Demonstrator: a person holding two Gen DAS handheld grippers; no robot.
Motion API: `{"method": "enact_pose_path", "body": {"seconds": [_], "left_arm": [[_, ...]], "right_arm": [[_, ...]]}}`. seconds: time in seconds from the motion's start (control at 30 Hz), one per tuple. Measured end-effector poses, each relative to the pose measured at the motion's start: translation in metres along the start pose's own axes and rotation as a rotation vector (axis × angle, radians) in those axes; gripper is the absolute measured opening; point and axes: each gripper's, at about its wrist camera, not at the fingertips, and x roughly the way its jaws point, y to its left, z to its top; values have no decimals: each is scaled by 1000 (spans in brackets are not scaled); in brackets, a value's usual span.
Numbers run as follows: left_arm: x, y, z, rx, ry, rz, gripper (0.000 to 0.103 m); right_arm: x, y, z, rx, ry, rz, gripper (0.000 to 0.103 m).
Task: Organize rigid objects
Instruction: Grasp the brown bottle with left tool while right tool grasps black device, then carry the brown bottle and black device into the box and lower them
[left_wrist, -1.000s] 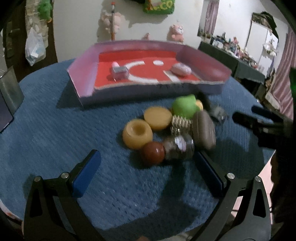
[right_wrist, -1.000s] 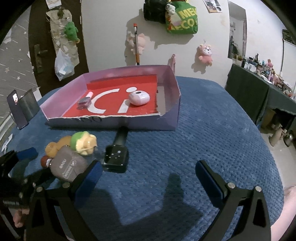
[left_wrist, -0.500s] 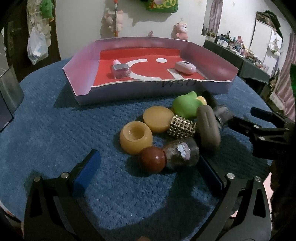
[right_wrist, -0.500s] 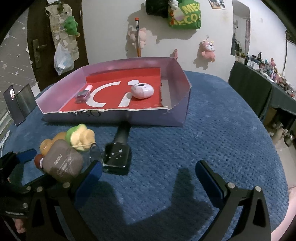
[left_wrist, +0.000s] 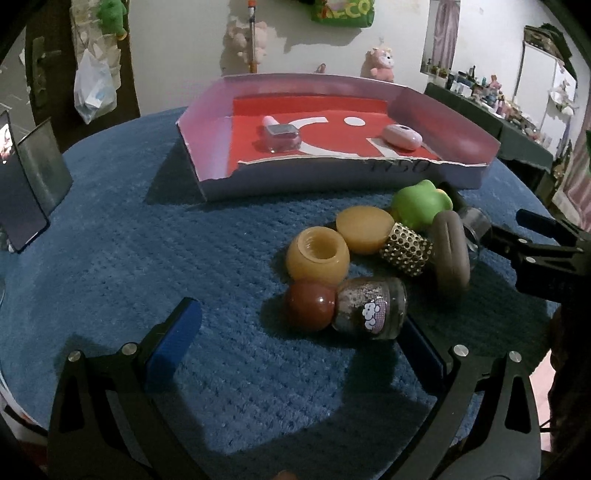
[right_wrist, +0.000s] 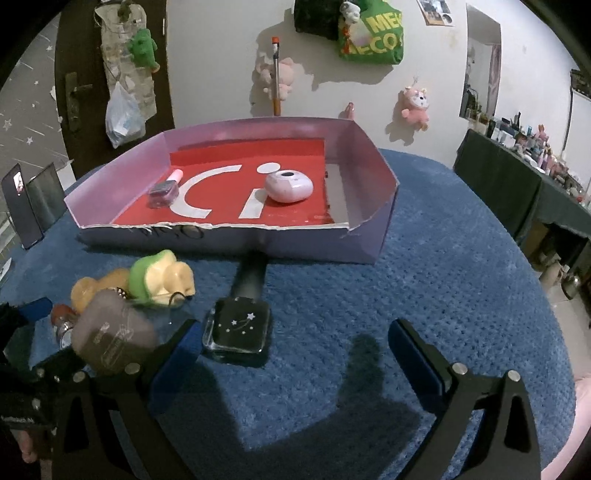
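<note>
A pile of small objects lies on the blue cloth: a glitter bottle with a red-brown round cap (left_wrist: 369, 308), an orange jar (left_wrist: 317, 257), its orange lid (left_wrist: 365, 229), a studded gold cap (left_wrist: 406, 249), a green toy (left_wrist: 421, 203) and a brown case (left_wrist: 450, 254). My left gripper (left_wrist: 299, 343) is open, with the glitter bottle just ahead between its fingers. My right gripper (right_wrist: 291, 350) is open just behind a black starred bottle (right_wrist: 240, 328), near its left finger. The pink-walled red tray (left_wrist: 218, 184) holds a nail polish bottle (left_wrist: 282, 136) and a pink case (left_wrist: 402, 136).
The tray (right_wrist: 236, 236) stands just beyond the pile. A phone on a stand (left_wrist: 18, 195) is at the table's left edge. Bare blue cloth (right_wrist: 443, 280) lies to the right of the tray. A dark side table with clutter (right_wrist: 517, 177) stands at the right.
Both grippers have moved closer to the objects. The glitter bottle now lies nearer the left gripper's fingers, and the black bottle nearer the right gripper's left finger. Both jaws stay open.
</note>
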Motion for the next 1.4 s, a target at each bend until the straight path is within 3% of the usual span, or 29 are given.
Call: {"method": "enact_pose_path", "body": {"seconds": [0.1, 0.17, 0.33, 0.43, 0.5, 0.57, 1.03, 1.4], "left_arm": [[2, -1, 2, 8, -8, -23, 102], [1, -1, 2, 4, -16, -32, 101], [0, 1, 3, -1, -35, -43, 87], [-3, -1, 3, 5, -47, -75, 69], [-4, -5, 2, 20, -51, -89, 59], [-5, -9, 2, 36, -57, -82, 55], [-23, -14, 6, 52, -103, -81, 55], [-30, -8, 16, 30, -125, -81, 55]], "right_arm": [[-2, 2, -1, -2, -12, 7, 94], [-4, 6, -4, 2, -24, 22, 81], [-2, 14, -8, 8, -28, 59, 58], [-1, 19, -9, -4, -20, 94, 40], [-2, 24, -9, -23, -21, 79, 40], [-2, 24, -9, -23, -15, 79, 40], [-18, 10, -6, 64, 12, 189, 39], [-42, 14, 7, 54, -48, 232, 38]]}}
